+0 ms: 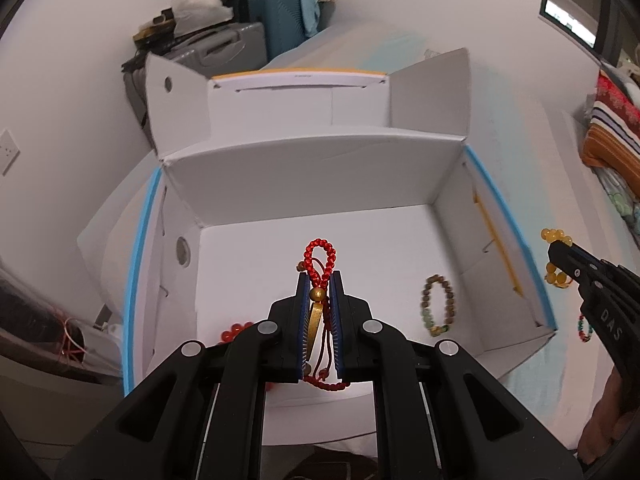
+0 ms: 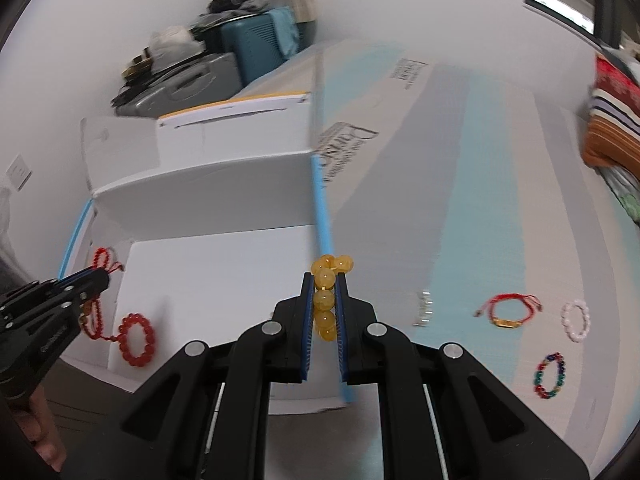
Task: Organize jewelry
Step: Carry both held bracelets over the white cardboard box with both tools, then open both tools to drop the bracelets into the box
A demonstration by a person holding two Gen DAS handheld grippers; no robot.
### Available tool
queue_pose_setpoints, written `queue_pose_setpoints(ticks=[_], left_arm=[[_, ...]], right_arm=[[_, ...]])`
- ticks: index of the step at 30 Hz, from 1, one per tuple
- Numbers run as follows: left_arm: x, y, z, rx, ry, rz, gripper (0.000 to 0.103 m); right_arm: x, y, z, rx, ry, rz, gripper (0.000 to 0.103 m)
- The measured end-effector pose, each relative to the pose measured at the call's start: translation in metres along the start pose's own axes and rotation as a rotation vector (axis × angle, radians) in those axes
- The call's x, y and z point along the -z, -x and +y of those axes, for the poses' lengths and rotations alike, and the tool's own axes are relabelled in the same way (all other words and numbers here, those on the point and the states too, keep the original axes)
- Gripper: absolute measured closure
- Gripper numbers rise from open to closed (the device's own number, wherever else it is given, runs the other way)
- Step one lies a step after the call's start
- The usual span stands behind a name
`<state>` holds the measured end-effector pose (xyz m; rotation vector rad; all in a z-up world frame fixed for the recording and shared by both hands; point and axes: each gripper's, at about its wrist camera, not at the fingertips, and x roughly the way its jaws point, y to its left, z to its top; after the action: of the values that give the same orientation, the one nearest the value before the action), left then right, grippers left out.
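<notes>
Step in hand: carry-to-box, both hands loaded

Left gripper [image 1: 319, 280] is clamped on a red braided cord bracelet [image 1: 320, 254] with a gold bead and gold plate pinched between the pads; its loop sticks out past the tips, tail cords hang behind. It sits over the open white box [image 1: 304, 184], pitched steeply down at the box floor

Right gripper [image 2: 323, 278] is clamped on a yellow bead bracelet [image 2: 325, 300], a few beads bunched beyond the tips. It's right over the box's blue-edged side wall, not yet inside by my read

Already in the box: a brown-and-green bead bracelet [image 1: 437, 306] and a red bead bracelet [image 2: 138, 339]

Still out on the pale striped surface beside the box: red cord bracelet with gold bar [image 2: 507, 312], white bead bracelet [image 2: 576, 320], multicolour bead bracelet [image 2: 550, 376], small silver piece [image 2: 425, 309]

Next, as I judge it: left only needs to part its jaws over bare floor, clear of the pieces lying there; cord may snag on the ribbed pads. Right needs to cross the wall first, then let go. Both point forward and downward, side by side
</notes>
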<state>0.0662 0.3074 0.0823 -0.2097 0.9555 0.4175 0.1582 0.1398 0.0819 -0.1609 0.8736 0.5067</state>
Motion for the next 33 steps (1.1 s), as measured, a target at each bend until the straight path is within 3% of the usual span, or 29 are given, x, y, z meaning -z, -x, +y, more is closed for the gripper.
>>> queue_pose_setpoints(ticks=[12, 24, 33], left_arm=[[0.012, -0.038, 0.02, -0.041, 0.029, 0.069, 0.094], [0.013, -0.06, 0.035, -0.059, 0.054, 0.144, 0.094], [0.015, -0.063, 0.038, -0.057, 0.064, 0.151, 0.091]], right_arm=[[0.012, -0.038, 0.06, -0.052, 0.087, 0.067, 0.094], [0.018, -0.078, 0.07, -0.059, 0.097, 0.175, 0.094], [0.02, -0.083, 0.078, -0.053, 0.105, 0.182, 0.092]])
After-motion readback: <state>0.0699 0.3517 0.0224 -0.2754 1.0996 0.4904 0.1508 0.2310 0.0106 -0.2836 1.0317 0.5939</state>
